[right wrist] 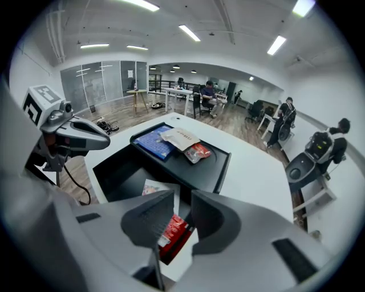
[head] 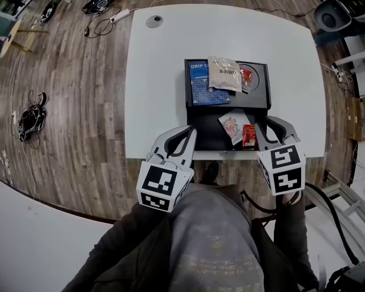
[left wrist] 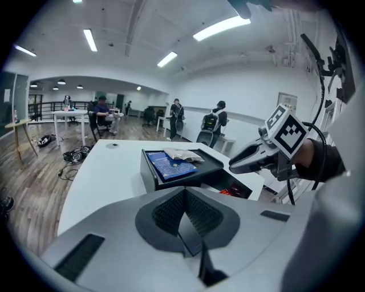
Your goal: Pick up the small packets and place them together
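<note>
A black two-level tray (head: 204, 128) sits at the near edge of the white table (head: 159, 85). On its raised back part lie a blue packet (head: 202, 82), a pale see-through packet (head: 224, 73) and a small red packet (head: 246, 77). In the lower front part lie a pictured packet (head: 232, 125) and a red packet (head: 249, 137). My right gripper (head: 271, 128) hangs open just right of that red packet (right wrist: 174, 228), which shows through the gap below its jaws. My left gripper (head: 185, 134) is shut and empty at the tray's front left corner.
Cables lie on the wood floor (head: 31, 117) to the left. There is a round grommet (head: 154, 21) in the table's far left corner. A black chair (head: 333, 14) stands at the far right. People sit and stand far off in the room (left wrist: 102, 111).
</note>
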A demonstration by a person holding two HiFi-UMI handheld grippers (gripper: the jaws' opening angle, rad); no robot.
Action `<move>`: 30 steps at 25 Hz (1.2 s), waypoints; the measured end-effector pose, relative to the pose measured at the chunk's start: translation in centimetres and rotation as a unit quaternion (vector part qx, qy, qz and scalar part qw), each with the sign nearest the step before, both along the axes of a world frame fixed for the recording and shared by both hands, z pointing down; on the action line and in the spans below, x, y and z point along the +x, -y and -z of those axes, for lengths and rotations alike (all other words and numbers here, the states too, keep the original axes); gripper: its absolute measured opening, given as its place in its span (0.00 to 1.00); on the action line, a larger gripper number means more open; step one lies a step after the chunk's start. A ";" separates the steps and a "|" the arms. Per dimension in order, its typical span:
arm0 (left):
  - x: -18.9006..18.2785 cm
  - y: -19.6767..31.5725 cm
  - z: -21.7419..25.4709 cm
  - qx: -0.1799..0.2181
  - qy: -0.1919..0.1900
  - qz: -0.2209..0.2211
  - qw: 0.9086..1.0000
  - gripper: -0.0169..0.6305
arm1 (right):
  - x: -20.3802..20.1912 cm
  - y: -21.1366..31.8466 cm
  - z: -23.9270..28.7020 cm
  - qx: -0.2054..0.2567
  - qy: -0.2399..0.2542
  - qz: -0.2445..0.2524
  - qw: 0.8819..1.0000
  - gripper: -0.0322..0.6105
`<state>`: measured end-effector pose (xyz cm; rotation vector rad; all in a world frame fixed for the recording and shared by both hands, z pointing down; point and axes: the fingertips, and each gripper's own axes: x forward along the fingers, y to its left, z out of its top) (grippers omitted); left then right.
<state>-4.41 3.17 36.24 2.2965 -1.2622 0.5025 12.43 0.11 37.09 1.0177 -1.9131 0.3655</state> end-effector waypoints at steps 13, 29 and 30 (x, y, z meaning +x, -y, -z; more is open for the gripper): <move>0.0 0.2 -0.6 -0.013 0.002 -0.009 1.000 0.03 | -1.5 -2.4 -4.8 -0.073 -0.021 0.019 0.997 0.19; -0.8 1.3 -1.1 -0.022 0.000 -0.013 1.000 0.03 | -1.2 -2.8 -7.7 -0.118 -0.065 0.017 0.991 0.19; -0.8 1.3 -1.1 -0.022 0.000 -0.013 1.000 0.03 | -1.2 -2.7 -7.7 -0.119 -0.070 0.017 0.990 0.19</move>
